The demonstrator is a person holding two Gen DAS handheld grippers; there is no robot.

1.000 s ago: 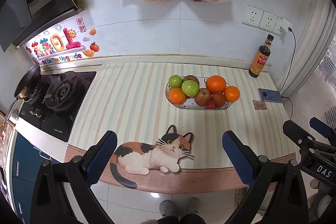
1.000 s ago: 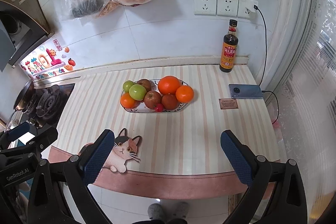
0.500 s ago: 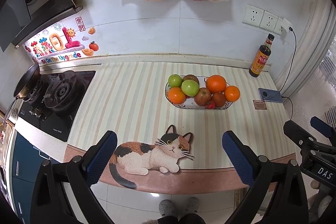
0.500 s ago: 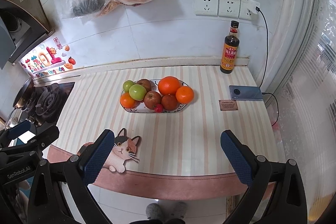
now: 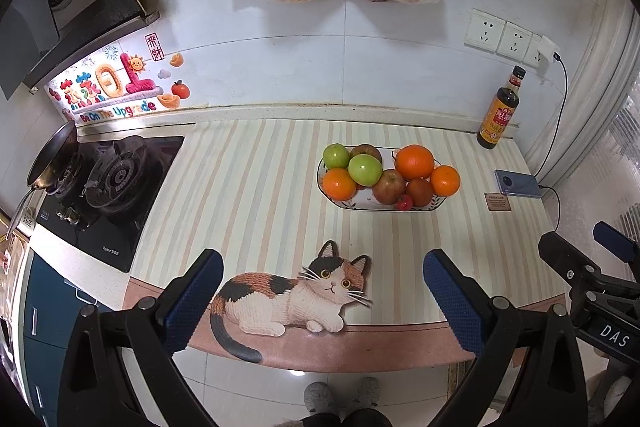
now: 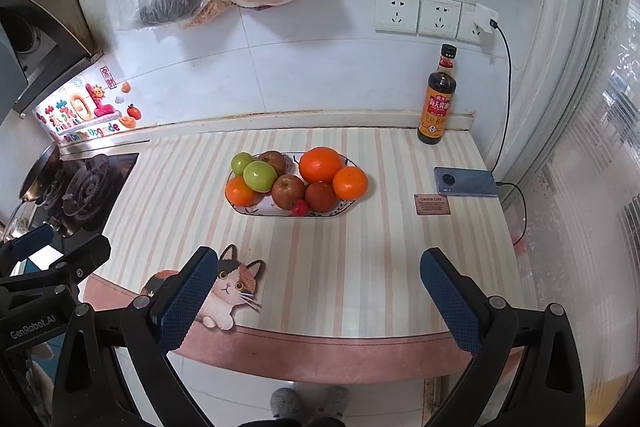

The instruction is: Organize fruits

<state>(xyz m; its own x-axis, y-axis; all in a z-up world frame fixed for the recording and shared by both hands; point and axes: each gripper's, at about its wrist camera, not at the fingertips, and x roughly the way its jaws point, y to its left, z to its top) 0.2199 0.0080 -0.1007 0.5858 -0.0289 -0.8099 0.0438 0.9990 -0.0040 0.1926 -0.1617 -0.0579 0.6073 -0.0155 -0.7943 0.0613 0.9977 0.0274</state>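
On the far striped counter, all fruit sits heaped in the oval dish (image 6: pixel 244 209); left gripper (image 5: pixel 322 301) and right gripper (image 6: pixel 320 301) hover near edge, spread wide, empty, likely for clearance.

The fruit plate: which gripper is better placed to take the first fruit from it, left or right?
Probably the right. In the right wrist view the fruit plate lies almost straight ahead of the open right gripper. The left gripper, also open, stands further left, above the cat mat.

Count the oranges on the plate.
3. One at the plate's left end, a big one at the back right, one at the right end. More may be hidden underneath.
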